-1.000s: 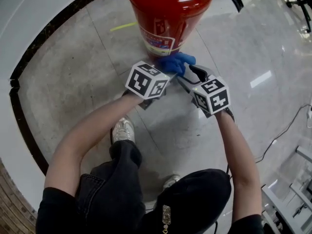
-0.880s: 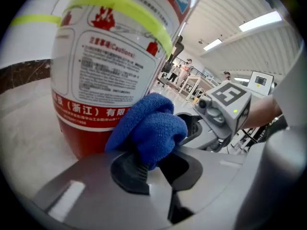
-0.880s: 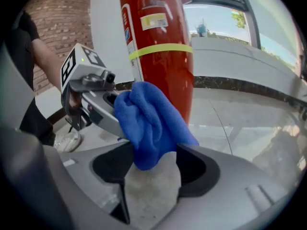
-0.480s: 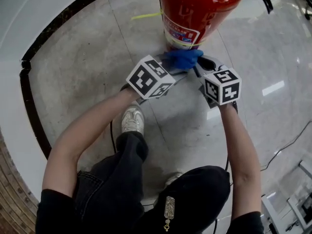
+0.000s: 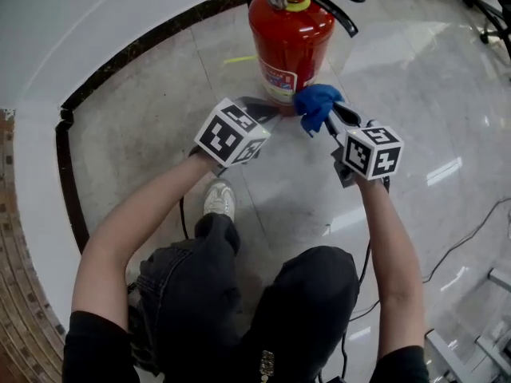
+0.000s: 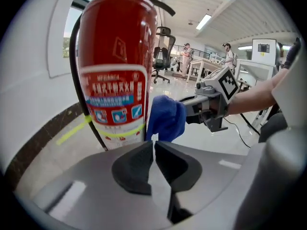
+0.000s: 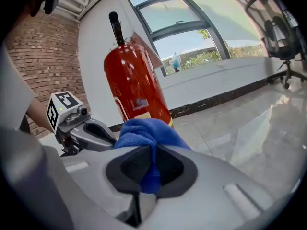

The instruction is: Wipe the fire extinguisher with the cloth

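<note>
In the head view, the red fire extinguisher [image 5: 291, 42] stands upright on the floor [image 5: 144, 110]. The right gripper [image 5: 329, 116] holds the blue cloth [image 5: 314, 104] just beside its lower right side.

In the left gripper view, the left gripper [image 6: 153, 146] has just been closing, and its jaws are together on nothing.

In the right gripper view, the jaws have just been closing and clamp the cloth.
</note>
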Demonstrator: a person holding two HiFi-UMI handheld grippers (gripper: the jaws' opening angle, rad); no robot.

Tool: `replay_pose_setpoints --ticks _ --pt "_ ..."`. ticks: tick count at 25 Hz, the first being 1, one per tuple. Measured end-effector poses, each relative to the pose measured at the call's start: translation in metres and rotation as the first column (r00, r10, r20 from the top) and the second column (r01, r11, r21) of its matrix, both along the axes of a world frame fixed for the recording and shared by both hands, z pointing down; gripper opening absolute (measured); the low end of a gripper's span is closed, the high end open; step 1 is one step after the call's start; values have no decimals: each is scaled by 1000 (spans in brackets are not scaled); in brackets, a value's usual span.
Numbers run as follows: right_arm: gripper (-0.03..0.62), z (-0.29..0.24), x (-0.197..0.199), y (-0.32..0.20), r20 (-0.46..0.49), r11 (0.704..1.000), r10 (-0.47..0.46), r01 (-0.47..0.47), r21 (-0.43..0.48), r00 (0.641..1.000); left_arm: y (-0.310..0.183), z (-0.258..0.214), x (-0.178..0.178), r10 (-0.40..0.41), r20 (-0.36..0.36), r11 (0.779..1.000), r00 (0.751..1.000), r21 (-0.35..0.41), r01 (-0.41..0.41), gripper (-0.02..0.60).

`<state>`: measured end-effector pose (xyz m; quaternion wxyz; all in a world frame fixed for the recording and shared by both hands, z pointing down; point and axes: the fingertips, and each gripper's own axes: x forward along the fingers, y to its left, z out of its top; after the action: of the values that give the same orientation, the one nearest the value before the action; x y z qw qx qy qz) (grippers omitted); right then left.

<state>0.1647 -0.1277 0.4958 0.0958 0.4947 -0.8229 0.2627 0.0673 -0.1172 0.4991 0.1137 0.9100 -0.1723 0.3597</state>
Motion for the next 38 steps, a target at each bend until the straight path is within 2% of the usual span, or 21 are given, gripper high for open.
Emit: replay_pose_setpoints --ticks 1,4,9,13,15,18,21,23,24,32,38 --pt "28 -13 3 2 -4 1000 -3 3 16 1000 0 -13 1 1 4 1000 1000 21 -1 9" --pt "28 -50 12 10 -8 998 -10 11 65 1000 5 -52 6 -6 -2 997 1000 79 6 8" --pt "28 -87 24 19 6 994 5 -6 106 1000 1 -135 25 -55 -82 983 995 172 68 10" --pt "28 -102 23 23 20 995 9 -11 98 1000 -2 -187 55 -73 -149 976 986 195 101 119" --pt "28 -110 22 25 18 995 10 -11 100 1000 -8 -204 73 -93 -184 976 978 179 127 168" --pt "28 -124 24 26 5 994 7 -7 112 1000 -26 -216 95 -179 -244 973 953 97 208 199" --pt "28 -132 30 30 -7 993 10 -9 122 1000 -43 -218 108 -280 -285 955 917 18 298 199" --pt "28 -132 34 34 -13 993 13 -11 121 1000 -50 -218 110 -326 -295 941 898 -4 339 162" --pt "28 -131 36 36 -16 993 14 -12 117 1000 -51 -217 109 -327 -292 940 899 3 342 126" --pt "28 -120 29 35 -12 996 -5 7 89 1000 -36 -217 97 -218 -238 964 947 100 247 123" --pt "28 -122 13 10 -82 993 -43 52 108 996 -25 -219 81 -182 -214 974 960 92 206 121"
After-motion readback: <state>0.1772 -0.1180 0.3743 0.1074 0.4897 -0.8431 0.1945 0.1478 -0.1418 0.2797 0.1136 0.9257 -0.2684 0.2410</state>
